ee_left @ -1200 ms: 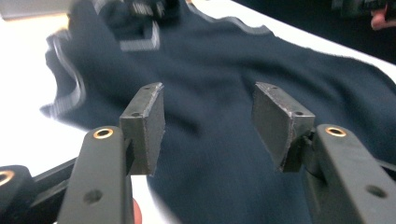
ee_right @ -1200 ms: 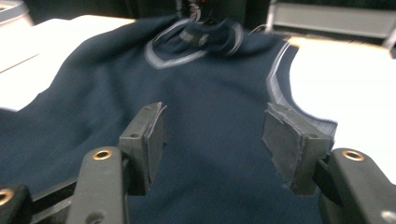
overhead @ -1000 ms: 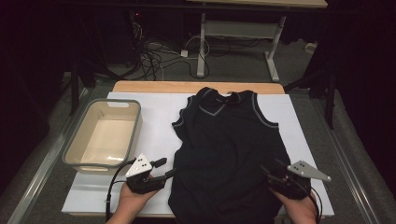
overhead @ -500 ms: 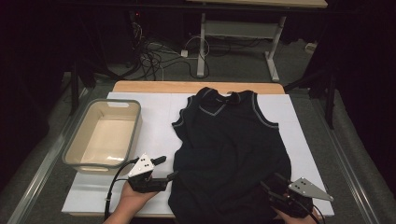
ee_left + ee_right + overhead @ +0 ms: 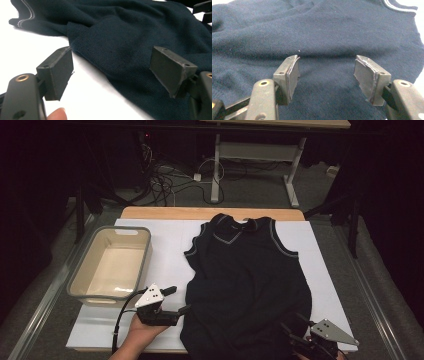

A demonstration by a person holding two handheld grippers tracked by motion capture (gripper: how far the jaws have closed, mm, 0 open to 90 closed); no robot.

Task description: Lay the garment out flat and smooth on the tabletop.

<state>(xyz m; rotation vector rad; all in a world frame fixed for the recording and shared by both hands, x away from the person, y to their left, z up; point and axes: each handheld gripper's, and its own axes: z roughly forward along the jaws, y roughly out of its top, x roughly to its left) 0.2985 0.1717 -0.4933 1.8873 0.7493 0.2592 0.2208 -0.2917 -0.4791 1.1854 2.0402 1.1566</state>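
From the high view, a dark sleeveless top [image 5: 245, 285] lies spread flat on the white tabletop [image 5: 165, 250], its neck at the far side, with a plastic tub [image 5: 111, 265] to its left. The left gripper [image 5: 177, 302] sits at the top's near left edge and the right gripper [image 5: 292, 332] at its near right corner.

In the left gripper view, the fingers [image 5: 56, 72] stand wide apart, one over bare tabletop, the other over the cloth.

In the right gripper view, the fingers [image 5: 289, 75] are spread wide above the cloth, holding nothing.
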